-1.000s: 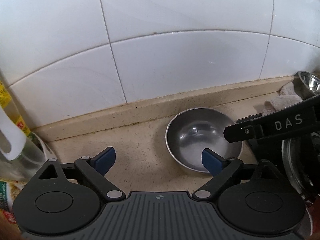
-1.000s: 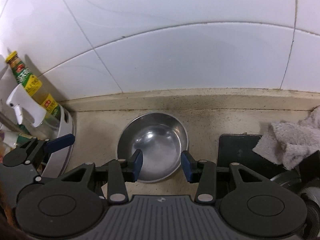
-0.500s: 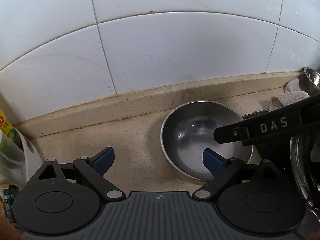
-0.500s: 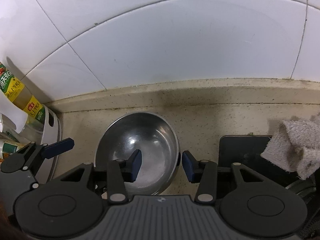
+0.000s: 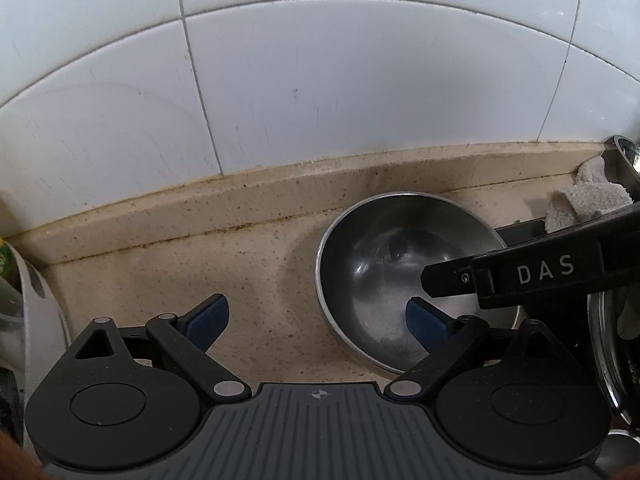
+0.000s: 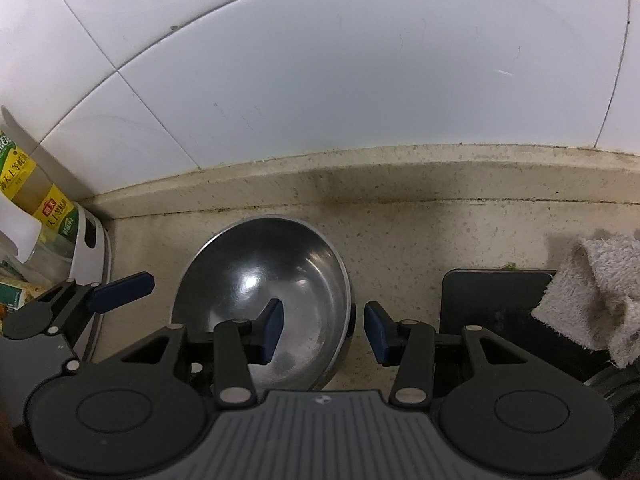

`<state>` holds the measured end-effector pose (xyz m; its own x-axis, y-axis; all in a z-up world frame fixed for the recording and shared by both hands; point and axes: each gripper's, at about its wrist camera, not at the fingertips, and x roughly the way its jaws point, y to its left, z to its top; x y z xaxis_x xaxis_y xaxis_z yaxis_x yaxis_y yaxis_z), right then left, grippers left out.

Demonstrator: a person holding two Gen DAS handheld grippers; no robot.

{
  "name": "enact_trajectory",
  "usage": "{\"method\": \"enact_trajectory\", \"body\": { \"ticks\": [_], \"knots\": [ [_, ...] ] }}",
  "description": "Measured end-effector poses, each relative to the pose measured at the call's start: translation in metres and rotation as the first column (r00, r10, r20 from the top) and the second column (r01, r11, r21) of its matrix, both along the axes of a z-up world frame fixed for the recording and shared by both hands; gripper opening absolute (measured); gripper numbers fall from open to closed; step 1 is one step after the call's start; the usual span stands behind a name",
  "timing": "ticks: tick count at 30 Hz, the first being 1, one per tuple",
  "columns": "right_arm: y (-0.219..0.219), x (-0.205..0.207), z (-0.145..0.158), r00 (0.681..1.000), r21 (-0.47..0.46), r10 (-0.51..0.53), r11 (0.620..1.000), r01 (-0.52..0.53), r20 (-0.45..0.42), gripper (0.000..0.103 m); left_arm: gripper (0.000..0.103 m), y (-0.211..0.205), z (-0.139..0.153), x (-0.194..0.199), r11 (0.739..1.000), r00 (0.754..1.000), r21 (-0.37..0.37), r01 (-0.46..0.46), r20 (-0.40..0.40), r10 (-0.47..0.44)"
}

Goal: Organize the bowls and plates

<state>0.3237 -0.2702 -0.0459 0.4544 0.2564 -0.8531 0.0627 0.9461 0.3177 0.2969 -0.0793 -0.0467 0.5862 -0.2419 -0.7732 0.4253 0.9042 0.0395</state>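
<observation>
White tiled wall point(image 5: 320, 100) fills everything ahead of both tools, meeting the speckled beige counter point(image 5: 256, 264) at a grimy raised lip. Open counter runs ahead and to the left of the left gripper point(image 5: 316, 322); its jaws stand wide and released, left pad over bare counter, right pad over the inside of the steel bowl point(image 5: 384, 280), nothing pinched. The bowl sits upright on the counter, ahead-right of the left tool and ahead-left of the right one, near the wall lip but apart from it. Right gripper point(image 6: 323, 332) is partly open and straddles the bowl's right rim: left pad inside, right pad outside, gaps visible both sides (not clamped). Just right of that tool, a black flat slab point(image 6: 492, 300) with a grey towel point(image 6: 592, 296) draped on its far corner. Tight on the left: a white holder point(image 6: 90, 256) with a bottle point(image 6: 28, 188), yellow-green label, Chinese print too small to read. "DAS" in white on the right tool's finger, seen from the left camera. Another steel rim point(image 5: 600, 352) at the far right edge.
</observation>
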Motion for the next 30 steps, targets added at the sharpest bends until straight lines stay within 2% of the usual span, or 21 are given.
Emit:
{"method": "enact_trajectory", "body": {
  "ticks": [4,6,8,13,25,30],
  "knots": [
    [0.001,0.002,-0.004,1.0,0.003,0.009,1.0,-0.009,-0.008,0.04,0.097,0.0,-0.005,0.003,1.0,1.0,-0.012,0.001,-0.004,-0.001],
    [0.001,0.001,-0.006,1.0,-0.001,0.011,1.0,-0.011,-0.007,0.033,0.097,0.0,-0.008,0.004,1.0,1.0,-0.015,0.0,-0.012,0.0],
    [0.001,0.003,-0.008,1.0,-0.004,0.018,1.0,-0.018,-0.019,0.032,0.096,-0.001,-0.01,0.006,1.0,1.0,-0.019,-0.001,-0.024,0.0],
    [0.002,0.004,-0.016,0.999,0.011,0.024,1.0,-0.024,-0.037,0.028,0.087,-0.002,-0.016,0.007,1.0,0.999,-0.012,0.01,-0.043,-0.011],
    [0.002,0.006,-0.019,0.999,0.048,0.02,0.999,-0.019,-0.032,0.027,0.09,-0.003,-0.019,0.01,1.0,0.999,-0.025,0.011,-0.052,-0.012],
    [0.001,0.006,-0.019,0.999,0.066,0.02,0.998,-0.017,-0.032,0.027,0.089,-0.003,-0.018,0.007,0.999,0.998,-0.035,0.021,-0.055,-0.023]
  ]
}}
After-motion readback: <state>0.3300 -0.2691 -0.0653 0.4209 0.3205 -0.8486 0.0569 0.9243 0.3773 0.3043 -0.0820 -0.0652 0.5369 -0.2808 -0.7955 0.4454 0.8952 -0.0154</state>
